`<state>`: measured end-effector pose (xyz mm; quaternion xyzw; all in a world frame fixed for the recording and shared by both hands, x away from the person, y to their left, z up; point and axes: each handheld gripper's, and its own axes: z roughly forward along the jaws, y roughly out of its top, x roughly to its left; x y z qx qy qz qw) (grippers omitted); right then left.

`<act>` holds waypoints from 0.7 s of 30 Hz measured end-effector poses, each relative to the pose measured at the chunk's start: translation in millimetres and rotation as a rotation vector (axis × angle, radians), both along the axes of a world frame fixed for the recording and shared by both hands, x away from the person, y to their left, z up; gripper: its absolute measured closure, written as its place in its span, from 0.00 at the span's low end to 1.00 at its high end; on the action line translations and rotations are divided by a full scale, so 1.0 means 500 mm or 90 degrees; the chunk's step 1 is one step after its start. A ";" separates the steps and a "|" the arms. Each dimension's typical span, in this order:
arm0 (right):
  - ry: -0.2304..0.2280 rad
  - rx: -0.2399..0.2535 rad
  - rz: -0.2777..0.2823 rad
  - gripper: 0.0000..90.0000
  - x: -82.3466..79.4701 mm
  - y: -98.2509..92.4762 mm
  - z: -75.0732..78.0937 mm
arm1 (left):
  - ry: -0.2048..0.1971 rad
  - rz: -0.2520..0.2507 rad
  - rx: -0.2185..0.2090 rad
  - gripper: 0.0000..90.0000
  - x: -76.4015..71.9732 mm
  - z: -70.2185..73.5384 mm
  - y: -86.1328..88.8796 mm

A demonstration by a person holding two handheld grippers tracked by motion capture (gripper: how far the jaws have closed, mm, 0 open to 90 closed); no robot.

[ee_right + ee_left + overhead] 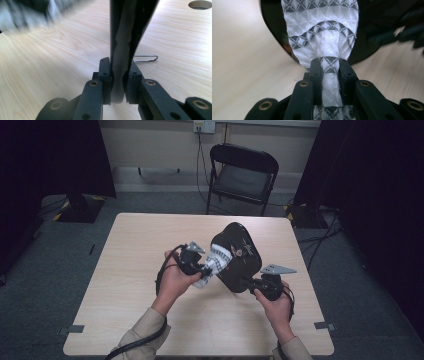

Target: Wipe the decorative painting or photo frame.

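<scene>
A glossy black pan (235,255) is held tilted above the wooden table (150,235). My right gripper (255,284) is shut on its handle (122,37), which rises between the jaws of that gripper (119,66). A white cloth with a grey triangle pattern (215,262) lies against the pan's left side. My left gripper (202,268) is shut on this cloth. In the left gripper view the cloth (322,30) runs bunched between the jaws of the gripper (329,65) and spreads over the dark pan (272,20).
A black folding chair (242,177) stands behind the table's far edge. A bent wire clip (147,59) lies on the tabletop near the handle, and a round hole (200,4) shows in the wood farther off. Dark curtains flank the room.
</scene>
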<state>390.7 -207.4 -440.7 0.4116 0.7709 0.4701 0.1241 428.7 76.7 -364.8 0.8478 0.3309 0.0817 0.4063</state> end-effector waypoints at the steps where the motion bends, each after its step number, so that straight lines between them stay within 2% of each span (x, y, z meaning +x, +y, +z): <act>1: 0.000 0.000 0.000 0.88 0.000 0.000 0.000 | -0.009 0.001 -0.003 0.85 0.002 0.017 0.000; 3: 0.000 0.000 0.000 0.88 0.000 0.000 0.000 | -0.032 -0.003 -0.010 0.85 0.007 0.063 -0.008; 6: -0.001 0.000 0.001 0.88 0.000 0.000 0.000 | -0.056 -0.015 -0.014 0.85 0.012 0.109 -0.027; 9: 0.000 0.001 0.002 0.88 0.001 -0.001 0.000 | -0.065 -0.029 -0.007 0.85 0.018 0.131 -0.056; 13: 0.000 -0.001 0.001 0.88 0.001 -0.001 0.000 | -0.058 -0.041 -0.004 0.85 0.020 0.119 -0.076; 21: 0.000 -0.001 0.002 0.88 0.001 -0.001 0.000 | -0.025 -0.041 0.010 0.85 0.013 0.051 -0.069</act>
